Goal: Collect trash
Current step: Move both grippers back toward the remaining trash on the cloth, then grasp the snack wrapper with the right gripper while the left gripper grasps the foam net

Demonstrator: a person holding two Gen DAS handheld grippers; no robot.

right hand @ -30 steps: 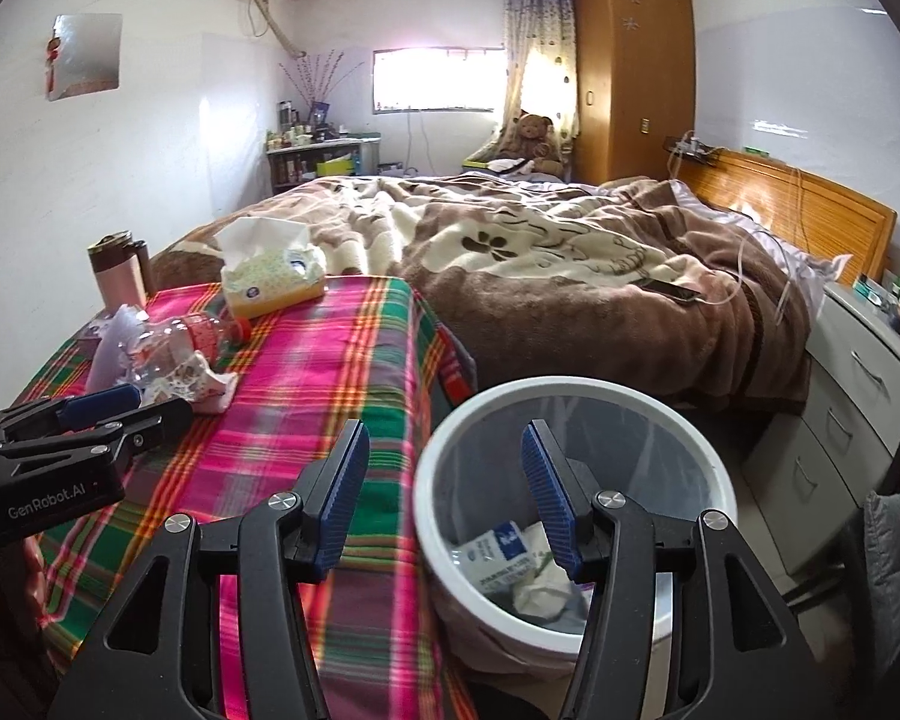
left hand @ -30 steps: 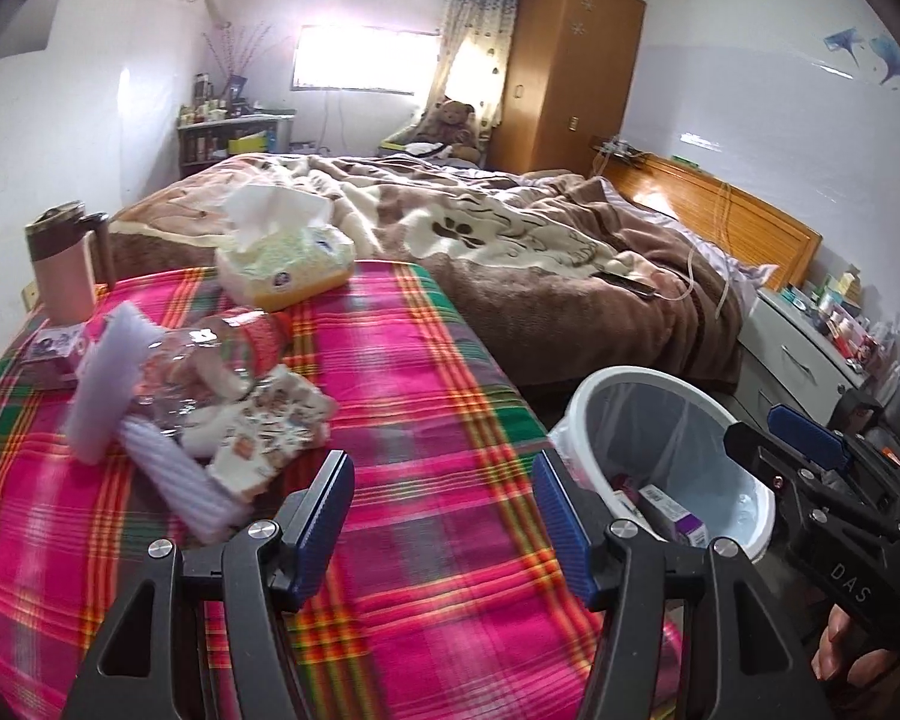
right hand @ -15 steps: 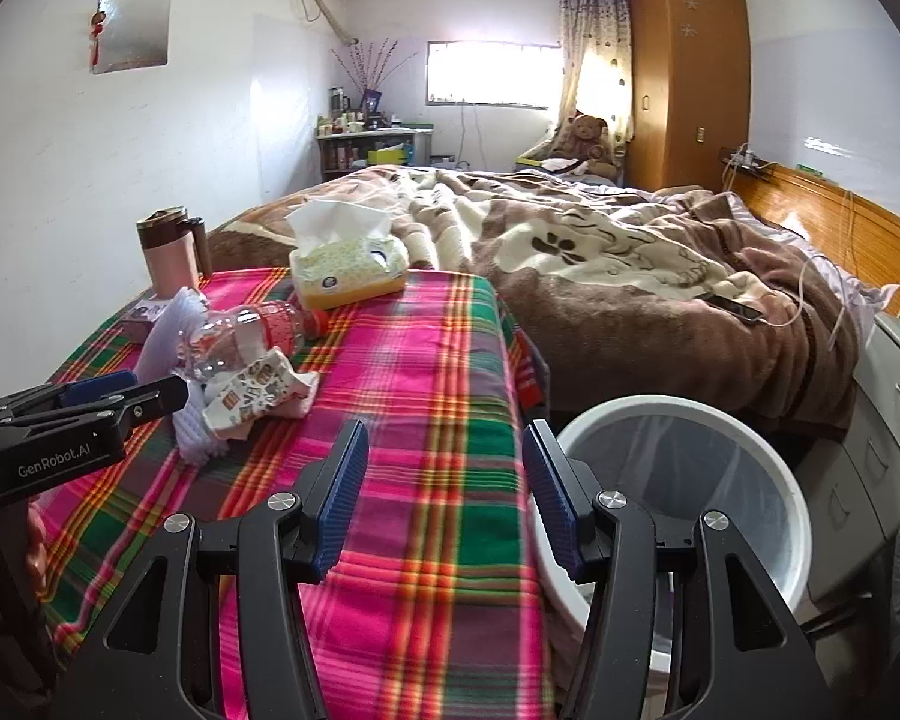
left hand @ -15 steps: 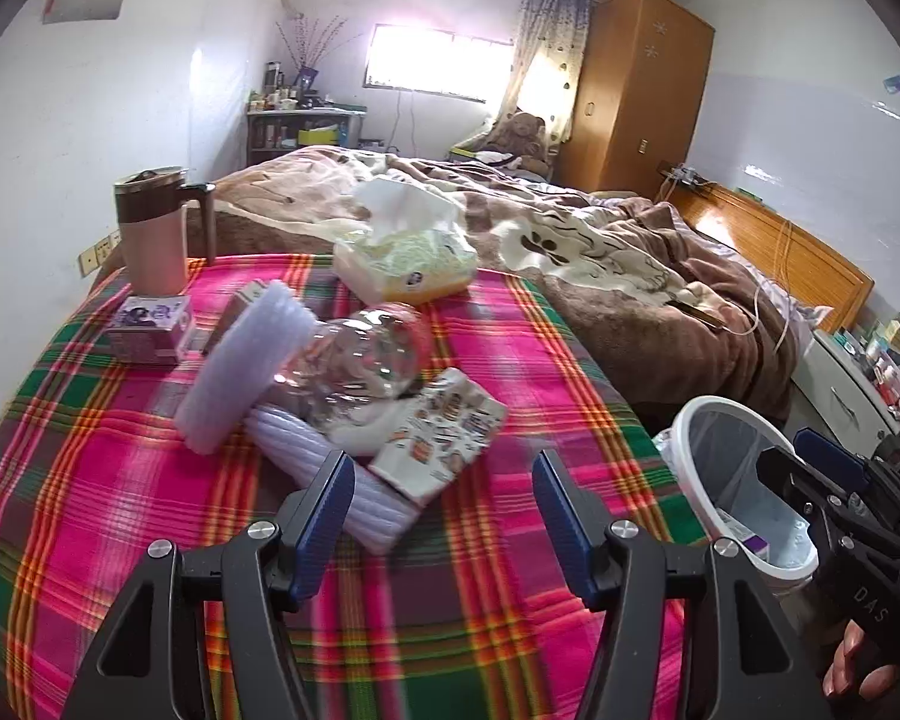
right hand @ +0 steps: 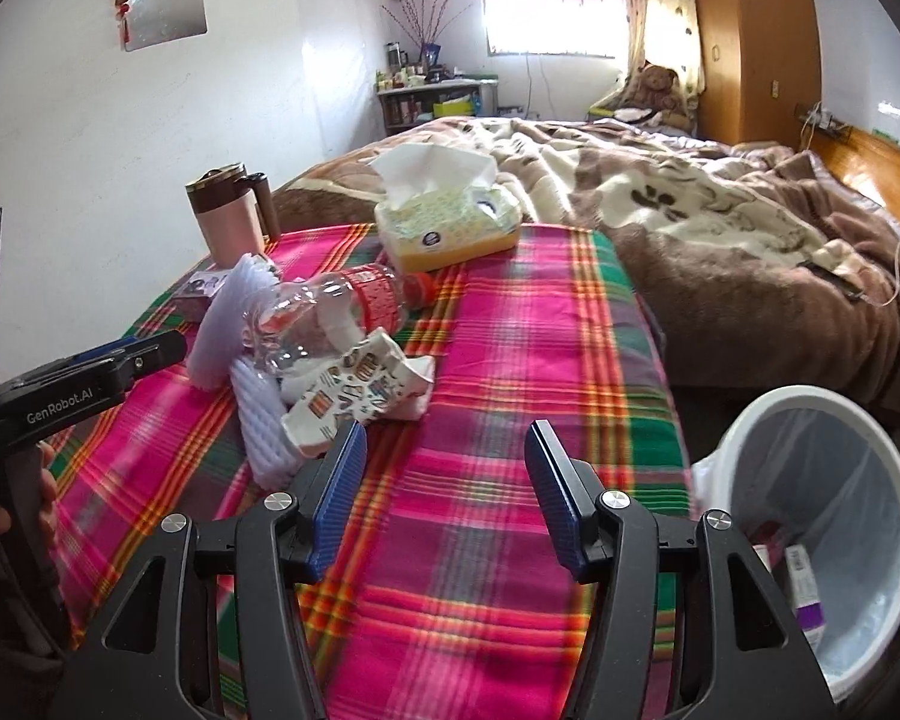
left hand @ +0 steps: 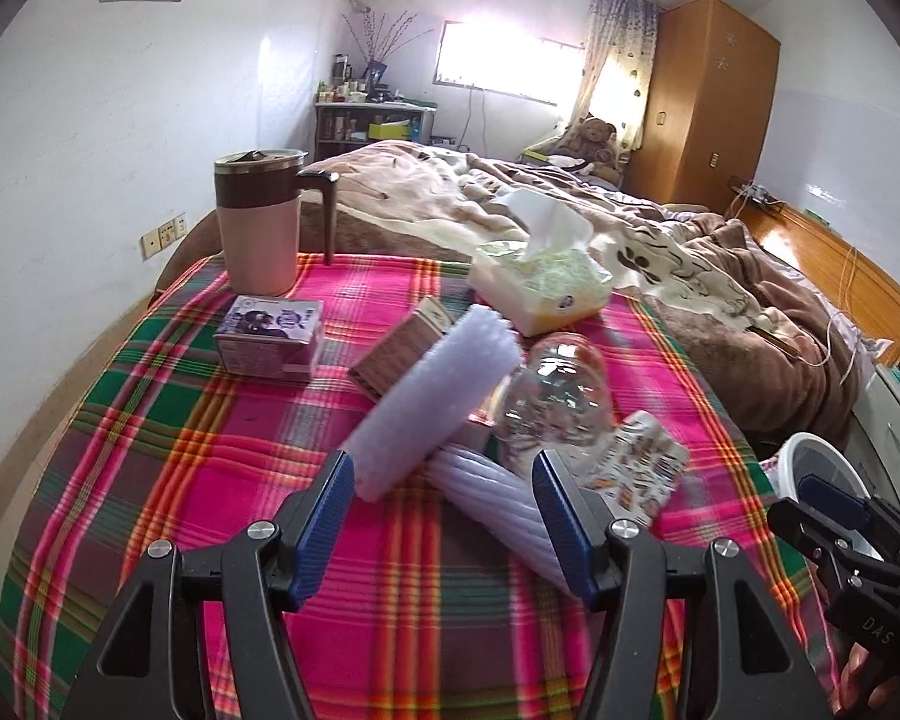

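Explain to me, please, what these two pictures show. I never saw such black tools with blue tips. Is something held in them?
These are two hand-held grippers, not a robot; each carries a wide-angle camera looking along its fingers. One picture comes from the left gripper, the other from the right gripper. Both are open and hold nothing. On the plaid tablecloth lies a pile of trash: white foam sleeves, a clear plastic bottle on its side, and a printed wrapper. A tissue box, a pink mug and a small purple carton are also there. The white bin beside the table already holds some packaging.
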